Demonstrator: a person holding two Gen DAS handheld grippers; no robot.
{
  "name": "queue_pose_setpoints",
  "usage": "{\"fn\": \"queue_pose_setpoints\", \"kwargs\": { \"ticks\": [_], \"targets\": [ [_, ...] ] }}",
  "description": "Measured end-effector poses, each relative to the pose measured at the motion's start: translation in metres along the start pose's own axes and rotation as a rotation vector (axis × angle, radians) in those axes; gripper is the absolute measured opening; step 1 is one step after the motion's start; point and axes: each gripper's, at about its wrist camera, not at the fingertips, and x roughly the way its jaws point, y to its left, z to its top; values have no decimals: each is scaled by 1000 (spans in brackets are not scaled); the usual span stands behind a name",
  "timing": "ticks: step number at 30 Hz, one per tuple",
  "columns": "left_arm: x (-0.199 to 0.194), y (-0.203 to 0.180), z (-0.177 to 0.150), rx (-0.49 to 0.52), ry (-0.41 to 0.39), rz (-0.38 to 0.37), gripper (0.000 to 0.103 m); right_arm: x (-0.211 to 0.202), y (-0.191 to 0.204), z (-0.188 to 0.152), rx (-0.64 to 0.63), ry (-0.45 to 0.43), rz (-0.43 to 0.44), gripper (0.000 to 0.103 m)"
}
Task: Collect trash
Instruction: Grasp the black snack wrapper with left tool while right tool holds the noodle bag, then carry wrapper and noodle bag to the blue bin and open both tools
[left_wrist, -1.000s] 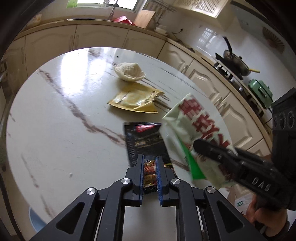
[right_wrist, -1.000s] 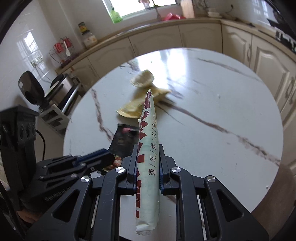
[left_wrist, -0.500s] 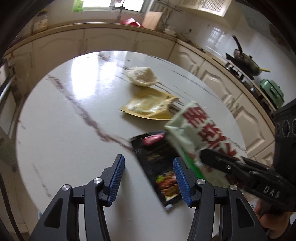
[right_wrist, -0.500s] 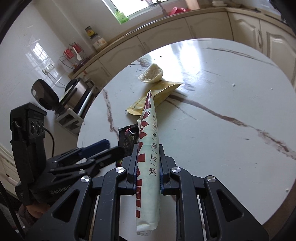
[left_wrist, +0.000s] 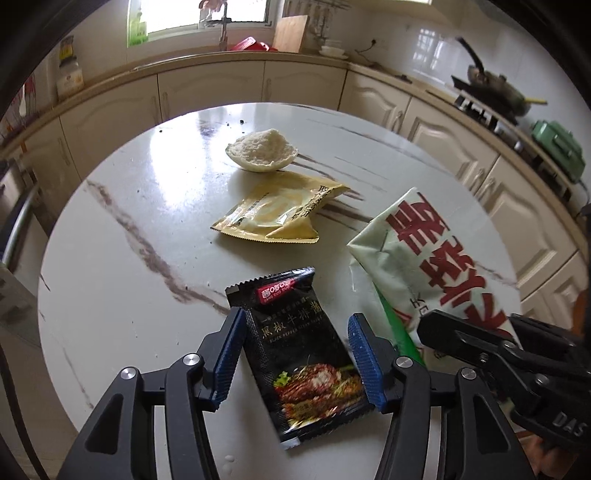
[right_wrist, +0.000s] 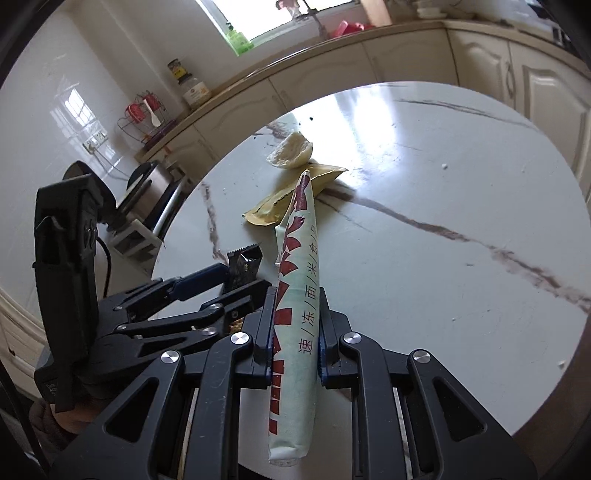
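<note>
A black sauce sachet (left_wrist: 303, 350) lies flat on the round marble table (left_wrist: 129, 258), between the blue pads of my left gripper (left_wrist: 295, 317). That gripper is open and its pads do not press the sachet. My right gripper (right_wrist: 295, 299) is shut on a pale green bag with red characters (right_wrist: 295, 387), held edge-up just right of the sachet. In the left wrist view the bag (left_wrist: 436, 251) and the right gripper's tip (left_wrist: 424, 328) show at the right. Farther back lie a yellow packet (left_wrist: 280, 210) and a whitish bread-like piece (left_wrist: 262, 151).
Cream cabinets and a counter curve around the table's far side. A stove with a pan (left_wrist: 491, 88) and a green appliance (left_wrist: 557, 147) stand at the right. Dark kitchen appliances (right_wrist: 147, 195) sit beside the table's left edge. A hand (right_wrist: 62, 417) holds the left gripper.
My left gripper went from shut on the black sachet to open, and the sachet now lies flat between its fingers. The left view has tilted up. The right gripper still holds the bag.
</note>
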Motion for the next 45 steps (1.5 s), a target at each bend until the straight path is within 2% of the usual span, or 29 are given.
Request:
{"fn": "queue_pose_setpoints", "kwargs": {
  "ticks": [2,4,5,9,15,21,25,29,34,38,41,45],
  "targets": [
    [2,-7,0,17,-1,29,48,1,-1,1,4,0,6,16],
    [1,-14,-2,63,-13,50,37,0,-3,1,10,1,16,16],
    [0,-14,-3,58,-12,22,25,0,-4,2,11,1,22,16],
    [0,-10,-7,86,-18,-11,10,-1,-5,3,9,-3,26,16],
    [-4,5,-9,39,-68,-91,2,0,-3,0,2,-4,38,16],
    [-19,15,-10,-1,-113,-157,1,-8,10,0,-16,-21,57,16],
    [-42,40,-18,-64,-158,-228,1,-19,31,1,-54,-40,68,16],
    [-74,84,-43,-160,-218,-264,1,-24,65,2,-110,-37,105,16],
    [-106,162,-101,-280,-249,-191,1,-4,138,-13,-228,17,189,16],
    [-116,228,-157,-421,-232,-93,1,33,198,-37,-304,91,270,16],
    [-112,278,-201,-525,-200,-43,1,59,240,-57,-378,142,294,16],
    [-90,333,-249,-654,-143,-23,1,117,289,-90,-458,255,315,16]
  ]
}}
